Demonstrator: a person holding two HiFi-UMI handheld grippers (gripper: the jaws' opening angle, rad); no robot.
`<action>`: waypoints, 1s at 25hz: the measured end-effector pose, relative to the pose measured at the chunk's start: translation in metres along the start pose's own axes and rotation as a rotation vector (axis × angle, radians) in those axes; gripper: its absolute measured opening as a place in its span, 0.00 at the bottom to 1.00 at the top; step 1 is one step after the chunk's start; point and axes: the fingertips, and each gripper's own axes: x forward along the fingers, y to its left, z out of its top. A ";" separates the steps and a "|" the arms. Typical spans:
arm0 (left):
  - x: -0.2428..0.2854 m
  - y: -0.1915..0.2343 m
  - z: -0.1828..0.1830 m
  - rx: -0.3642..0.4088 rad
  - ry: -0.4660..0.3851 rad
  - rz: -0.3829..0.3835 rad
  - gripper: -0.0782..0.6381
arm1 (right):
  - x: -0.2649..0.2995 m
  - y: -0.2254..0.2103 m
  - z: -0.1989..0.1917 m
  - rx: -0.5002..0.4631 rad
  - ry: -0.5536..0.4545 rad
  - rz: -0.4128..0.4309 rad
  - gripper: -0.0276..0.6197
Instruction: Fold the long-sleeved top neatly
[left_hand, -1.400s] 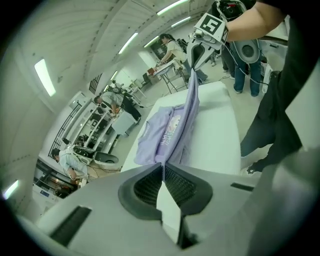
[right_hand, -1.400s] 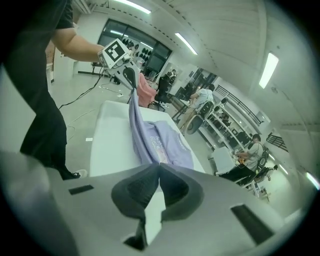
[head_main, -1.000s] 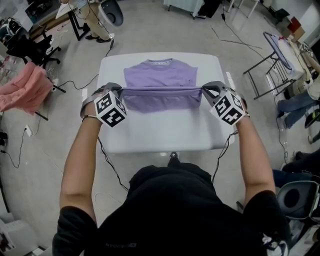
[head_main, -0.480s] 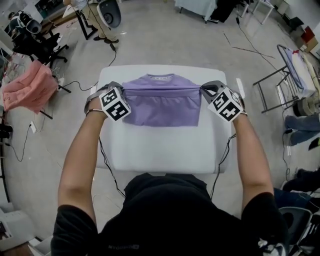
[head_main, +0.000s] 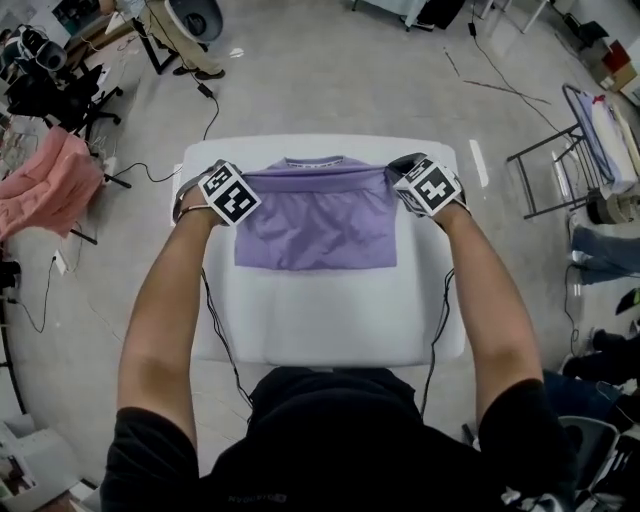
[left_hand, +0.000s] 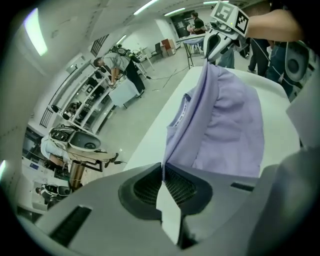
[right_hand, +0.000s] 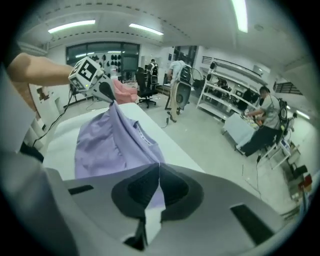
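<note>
Pinching the lifted edge of the purple top (head_main: 318, 218) with left gripper (head_main: 240, 176) and right gripper (head_main: 392, 170), cloth doubled over on the white table (head_main: 330, 310); lay that edge down taut, level with the collar (head_main: 315, 160), both corners together

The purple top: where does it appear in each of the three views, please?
Head view: purple top at upper centre, on the white table.
Left gripper view: the top fills centre-right, above the jaws.
Right gripper view: the top lies centre-left, above the jaws.
Shared landmark: the white table under it.
</note>
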 end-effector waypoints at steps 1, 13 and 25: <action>0.009 0.000 0.001 -0.005 0.001 -0.017 0.14 | 0.008 -0.004 -0.004 0.053 0.010 0.000 0.06; 0.086 0.005 -0.003 -0.126 0.015 -0.124 0.14 | 0.081 -0.022 -0.038 0.134 0.199 -0.024 0.06; 0.104 0.003 0.004 -0.181 -0.029 -0.108 0.14 | 0.095 -0.023 -0.058 0.186 0.206 -0.047 0.06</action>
